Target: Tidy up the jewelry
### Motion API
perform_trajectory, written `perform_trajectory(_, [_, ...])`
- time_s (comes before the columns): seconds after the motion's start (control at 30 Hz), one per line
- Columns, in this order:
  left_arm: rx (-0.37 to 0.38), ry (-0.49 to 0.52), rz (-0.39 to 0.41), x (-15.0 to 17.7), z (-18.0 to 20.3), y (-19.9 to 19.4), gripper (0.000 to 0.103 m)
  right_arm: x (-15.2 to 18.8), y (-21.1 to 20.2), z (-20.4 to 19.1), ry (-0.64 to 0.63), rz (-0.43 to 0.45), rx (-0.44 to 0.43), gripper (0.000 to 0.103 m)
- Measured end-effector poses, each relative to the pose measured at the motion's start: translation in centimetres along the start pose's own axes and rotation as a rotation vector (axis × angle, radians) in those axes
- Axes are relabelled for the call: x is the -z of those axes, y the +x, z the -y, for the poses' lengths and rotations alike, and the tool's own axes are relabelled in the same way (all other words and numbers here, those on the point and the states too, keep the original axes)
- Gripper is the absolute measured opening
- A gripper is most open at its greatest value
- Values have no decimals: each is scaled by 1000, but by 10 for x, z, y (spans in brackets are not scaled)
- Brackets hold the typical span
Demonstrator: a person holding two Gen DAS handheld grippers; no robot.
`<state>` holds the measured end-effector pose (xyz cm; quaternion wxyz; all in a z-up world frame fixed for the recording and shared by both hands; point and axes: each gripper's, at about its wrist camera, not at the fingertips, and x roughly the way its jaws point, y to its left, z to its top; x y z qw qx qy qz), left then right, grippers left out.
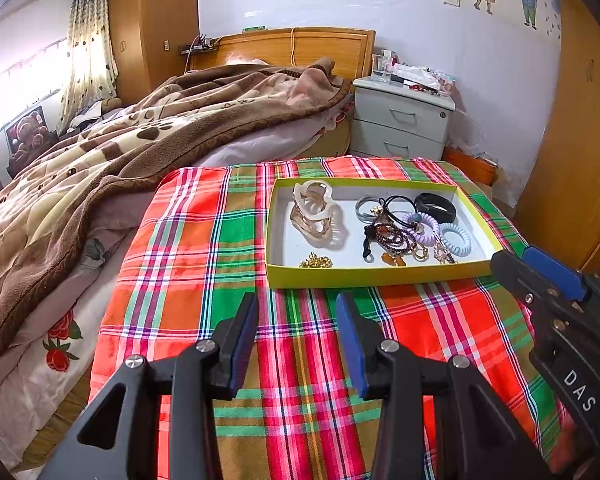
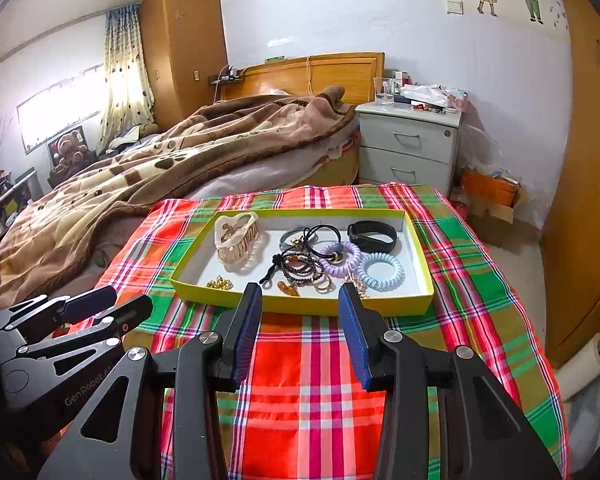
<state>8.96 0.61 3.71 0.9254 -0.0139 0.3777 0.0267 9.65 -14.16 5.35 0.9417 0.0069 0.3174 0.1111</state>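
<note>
A yellow-rimmed tray (image 1: pixel 380 277) (image 2: pixel 300 306) sits on the plaid cloth. It holds beige hair claws (image 1: pixel 314 212) (image 2: pixel 236 240), a gold chain (image 1: pixel 316 261) (image 2: pixel 219 283), dark bead bracelets (image 1: pixel 392 236) (image 2: pixel 300 268), black hair ties (image 2: pixel 320 236), a purple coil tie (image 1: pixel 420 226) (image 2: pixel 340 259), a blue coil tie (image 1: pixel 456 238) (image 2: pixel 381 272) and a black band (image 1: pixel 436 207) (image 2: pixel 374 237). My left gripper (image 1: pixel 297 308) is open and empty, short of the tray's near wall. My right gripper (image 2: pixel 300 296) is open and empty at the tray's near edge.
The plaid cloth (image 1: pixel 300 360) covers a table beside a bed with a brown blanket (image 1: pixel 140 132). A grey nightstand (image 1: pixel 402 120) stands behind. A wooden wardrobe (image 2: pixel 588 200) is at right. The other gripper shows at the right in the left wrist view (image 1: pixel 560 300) and at the left in the right wrist view (image 2: pixel 68 320).
</note>
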Motion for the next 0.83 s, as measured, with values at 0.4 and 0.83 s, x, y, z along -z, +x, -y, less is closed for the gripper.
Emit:
perform_trajectory(0.4, [-3, 4, -9, -1, 1, 1, 42, 1, 1, 0, -1, 1, -1, 41])
perform_trajectory(0.83, [-9, -1, -9, 0, 0, 4, 42, 1, 1, 1, 0, 2, -1, 41])
